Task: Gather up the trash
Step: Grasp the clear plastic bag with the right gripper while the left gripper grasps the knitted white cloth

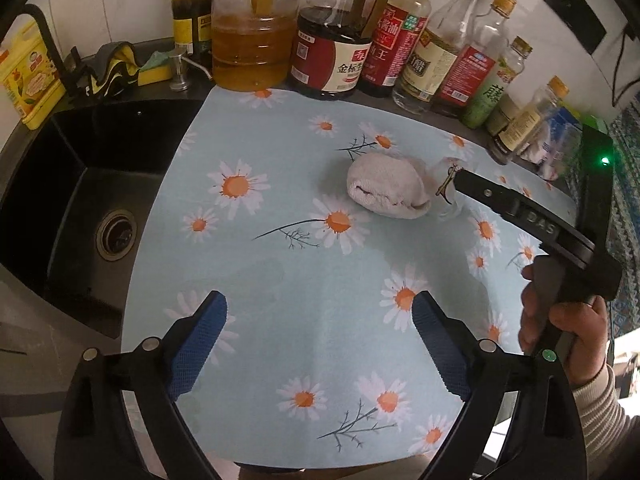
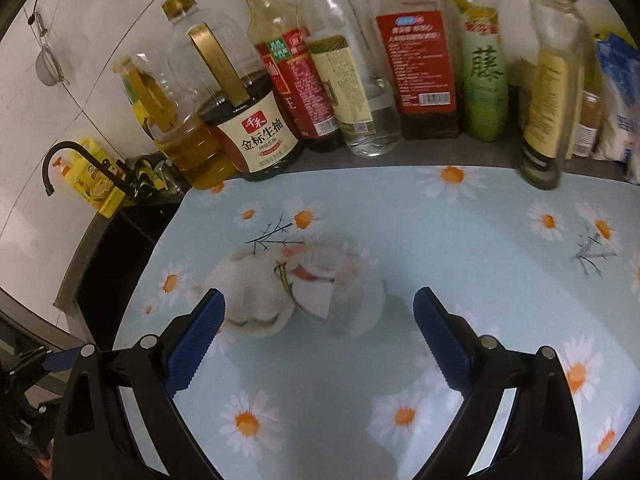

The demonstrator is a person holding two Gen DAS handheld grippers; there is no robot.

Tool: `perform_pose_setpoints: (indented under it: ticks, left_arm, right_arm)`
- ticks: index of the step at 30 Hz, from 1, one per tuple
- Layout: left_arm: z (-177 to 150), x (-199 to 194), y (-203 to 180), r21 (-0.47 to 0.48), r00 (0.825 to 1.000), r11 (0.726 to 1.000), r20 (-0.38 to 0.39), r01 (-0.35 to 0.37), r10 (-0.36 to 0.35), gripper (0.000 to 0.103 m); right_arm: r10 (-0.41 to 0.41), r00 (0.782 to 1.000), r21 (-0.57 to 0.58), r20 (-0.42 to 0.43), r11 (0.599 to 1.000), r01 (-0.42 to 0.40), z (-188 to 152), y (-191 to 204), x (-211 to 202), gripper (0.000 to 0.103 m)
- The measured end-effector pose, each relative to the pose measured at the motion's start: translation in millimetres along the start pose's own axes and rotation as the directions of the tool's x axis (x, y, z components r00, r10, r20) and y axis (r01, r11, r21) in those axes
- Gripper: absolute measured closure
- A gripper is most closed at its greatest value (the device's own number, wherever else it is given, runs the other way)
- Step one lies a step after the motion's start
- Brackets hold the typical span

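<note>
A rolled white cloth (image 1: 384,188) lies on the daisy-print mat (image 1: 304,264), with a clear plastic wrapper (image 1: 442,184) against its right side. In the right wrist view the cloth (image 2: 256,296) and the wrapper (image 2: 352,292) lie just ahead of my right gripper (image 2: 320,316), which is open and empty. In the left wrist view the right gripper's black finger (image 1: 472,186) reaches the wrapper from the right. My left gripper (image 1: 320,320) is open and empty, well short of the cloth, above the mat.
A row of oil, soy sauce and vinegar bottles (image 1: 332,48) stands along the back wall. A black sink (image 1: 100,208) with a drain is left of the mat, with a faucet (image 1: 48,40), sponges and a yellow box behind it. Bags (image 2: 616,100) stand at the far right.
</note>
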State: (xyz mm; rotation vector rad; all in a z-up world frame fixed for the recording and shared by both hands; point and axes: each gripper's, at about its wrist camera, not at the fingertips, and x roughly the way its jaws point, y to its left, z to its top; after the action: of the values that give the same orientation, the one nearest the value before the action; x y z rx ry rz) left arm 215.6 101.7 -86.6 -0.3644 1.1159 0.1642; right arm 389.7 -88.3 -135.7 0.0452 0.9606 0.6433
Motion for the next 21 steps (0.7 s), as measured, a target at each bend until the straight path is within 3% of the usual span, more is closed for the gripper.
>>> perform_pose_setpoints:
  ticks: [6,11,12,21]
  left_arm:
    - [3,7,-9,-0.017,1.0,1.0,-0.013,-0.018,0.017,0.012]
    - [4,13,-12,-0.028,0.999,0.999,-0.026,-0.027,0.026,0.012]
    - [4,14,-13,-0.029,0.999,0.999,-0.03,-0.027,0.026,0.012]
    - [10,21,-25,-0.017,0.999,1.0,-0.032,-0.026,0.026,0.012]
  right_arm:
    - [0.01,1.0,0.019,-0.022,1.0,-0.01,5,-9,25,0.01]
    - [0.021,0.999,0.022,-0.039,1.0,-0.02,5,-15,32,0.026]
    - [0.025,0.999,0.024,-0.044,0.999,-0.024,6,-15,33,0.034]
    - [0.051,0.998,0.006,-0.038,0.999,-0.051,9,-19,28,0.035]
